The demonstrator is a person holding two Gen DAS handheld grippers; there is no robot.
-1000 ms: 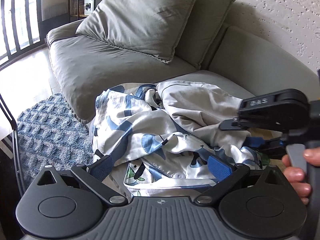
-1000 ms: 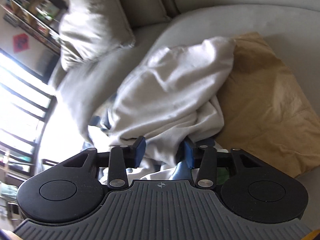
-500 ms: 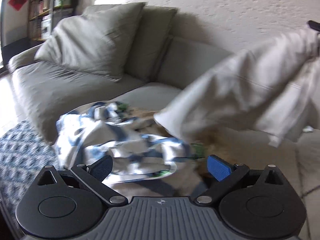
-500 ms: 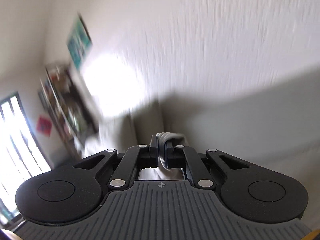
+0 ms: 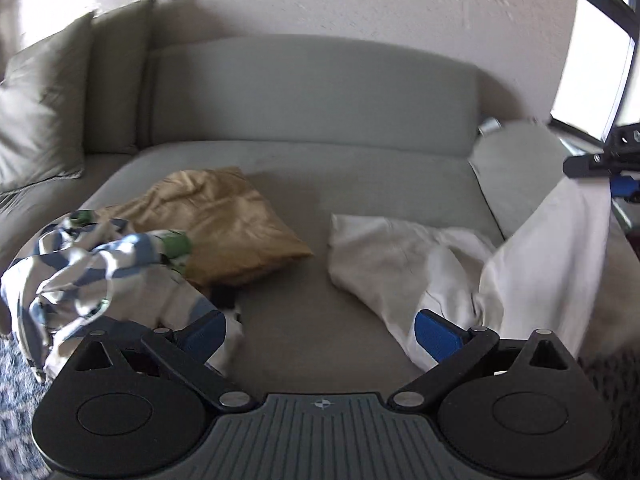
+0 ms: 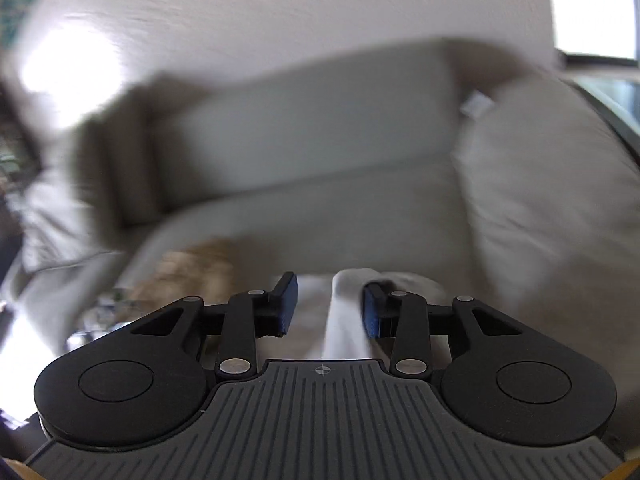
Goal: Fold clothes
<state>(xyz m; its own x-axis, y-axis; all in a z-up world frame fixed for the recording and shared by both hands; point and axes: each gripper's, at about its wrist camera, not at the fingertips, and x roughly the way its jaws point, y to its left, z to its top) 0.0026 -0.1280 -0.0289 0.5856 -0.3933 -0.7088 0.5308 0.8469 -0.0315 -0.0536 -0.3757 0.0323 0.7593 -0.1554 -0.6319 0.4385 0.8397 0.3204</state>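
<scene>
A white garment (image 5: pixel 400 248) lies partly on the grey sofa seat (image 5: pixel 320 184), and its right end rises to my right gripper (image 5: pixel 616 176) at the far right edge. In the right wrist view a strip of the white garment (image 6: pixel 344 320) runs between the jaws of my right gripper (image 6: pixel 329 286). Those jaws are opening, with a gap beside the left pad (image 6: pixel 286 304). My left gripper (image 5: pixel 320 320) hovers wide open over the seat, holding nothing. A tan garment (image 5: pixel 224 220) and a blue-and-white patterned garment (image 5: pixel 100 272) lie in a heap at the left.
Grey cushions (image 5: pixel 36 120) lean on the backrest at the far left. A rounded sofa arm (image 5: pixel 516 168) closes off the right end, with a bright window (image 5: pixel 592 60) behind it. A blue rug (image 5: pixel 16 380) shows at the lower left.
The right gripper shut on the white garment, lifted it off the heap and carried it right; its jaws now stand apart. The left gripper swung right, away from the patterned garment.
</scene>
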